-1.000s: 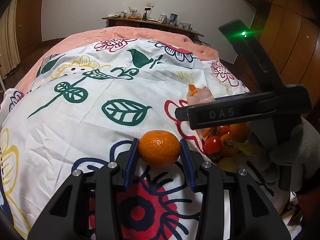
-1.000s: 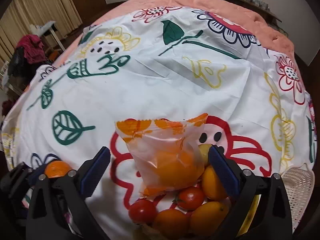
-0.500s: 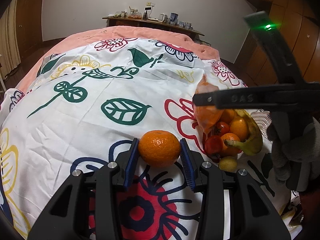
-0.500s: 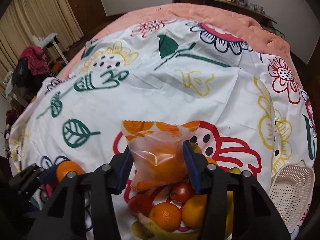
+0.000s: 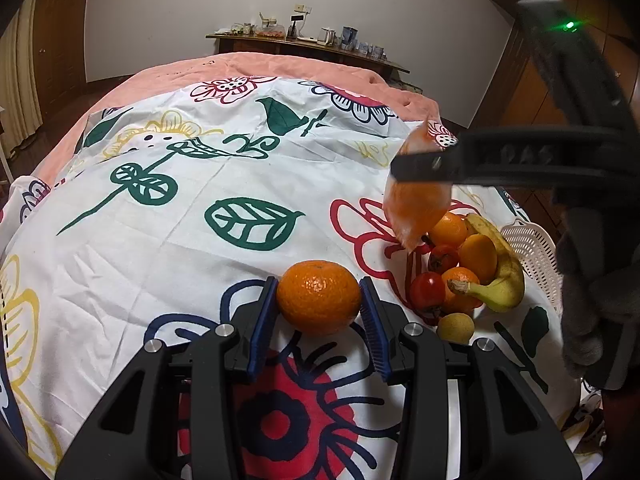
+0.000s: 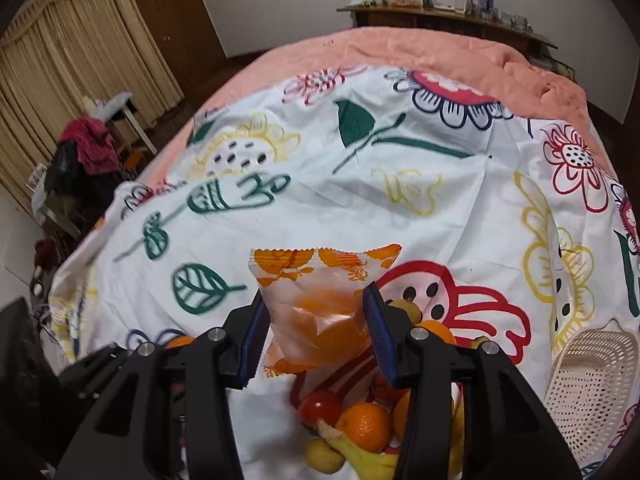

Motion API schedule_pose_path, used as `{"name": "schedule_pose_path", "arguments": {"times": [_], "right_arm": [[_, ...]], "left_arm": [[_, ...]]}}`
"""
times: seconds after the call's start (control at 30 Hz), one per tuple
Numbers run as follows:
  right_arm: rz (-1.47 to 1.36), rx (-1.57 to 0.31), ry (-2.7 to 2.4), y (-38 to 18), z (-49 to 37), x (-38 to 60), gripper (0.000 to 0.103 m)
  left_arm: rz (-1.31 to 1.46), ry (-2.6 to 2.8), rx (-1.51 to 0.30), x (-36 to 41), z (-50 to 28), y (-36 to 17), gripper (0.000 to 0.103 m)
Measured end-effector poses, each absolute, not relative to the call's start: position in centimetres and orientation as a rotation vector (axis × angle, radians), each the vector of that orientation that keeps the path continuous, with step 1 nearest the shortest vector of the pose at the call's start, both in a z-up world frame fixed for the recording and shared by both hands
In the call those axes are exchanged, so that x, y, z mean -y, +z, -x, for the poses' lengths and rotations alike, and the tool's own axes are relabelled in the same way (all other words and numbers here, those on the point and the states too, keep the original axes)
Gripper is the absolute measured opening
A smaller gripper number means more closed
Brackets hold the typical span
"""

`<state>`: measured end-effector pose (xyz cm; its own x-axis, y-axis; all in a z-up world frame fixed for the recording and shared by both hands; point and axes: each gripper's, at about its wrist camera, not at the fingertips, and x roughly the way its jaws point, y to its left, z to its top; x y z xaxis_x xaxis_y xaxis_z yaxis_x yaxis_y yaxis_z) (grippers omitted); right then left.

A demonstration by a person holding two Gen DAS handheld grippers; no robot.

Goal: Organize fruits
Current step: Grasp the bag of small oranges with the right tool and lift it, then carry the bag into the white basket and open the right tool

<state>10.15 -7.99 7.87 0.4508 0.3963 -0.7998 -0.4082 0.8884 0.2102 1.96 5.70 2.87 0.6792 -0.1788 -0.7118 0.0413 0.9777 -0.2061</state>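
Fruit sits in two places on the flower-print cloth [image 5: 168, 264]. Nearest, the left gripper [image 5: 319, 300] is clamped on a mandarin [image 5: 319, 298], blue pads pressed to both its sides, the fruit resting on the cloth. To the right, the right gripper [image 6: 316, 320] is closed on a clear packet with an orange inside [image 6: 320, 308], and the packet hangs lifted above the fruit pile [image 5: 464, 272]. In that pile lie a banana [image 5: 500, 272], several oranges, two red tomatoes and a small yellow fruit, touching one another. Just right of the pile a white slotted basket [image 6: 592, 392] lies on the cloth. Beyond the far edge of the cloth shows a peach blanket [image 6: 420, 52], and against the far wall stands a cluttered wooden shelf [image 5: 304, 44].
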Motion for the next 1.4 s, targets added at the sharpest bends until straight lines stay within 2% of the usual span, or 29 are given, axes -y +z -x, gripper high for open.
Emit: {"name": "schedule_pose_path", "arguments": {"times": [0.3,0.67,0.93,1.2,1.3,1.4], "right_arm": [[-0.097,-0.895,0.476,11.5,-8.8,12.4,0.046],[-0.286,-0.828,0.310,11.4,-6.8,24.6,0.046],[-0.415,-0.812,0.096,8.6,-4.6,35.4,0.046],[-0.424,-0.906,-0.027,3.1,-4.3,39.9,0.048],[-0.428,-0.932,-0.058,1.3,-4.4,40.6,0.052],[-0.450,-0.931,-0.057,0.6,-4.5,41.0,0.056]], "left_arm": [[0.164,-0.137,-0.785,-4.9,-1.4,4.2,0.042],[0.154,-0.110,-0.792,-5.4,-1.9,4.2,0.043],[0.139,-0.100,-0.820,-5.0,-2.7,3.3,0.056],[0.086,-0.078,-0.843,-3.6,-3.2,2.5,0.056],[0.078,-0.070,-0.846,-3.5,-3.3,2.5,0.056],[0.071,-0.059,-0.846,-3.4,-3.3,2.6,0.051]]}}
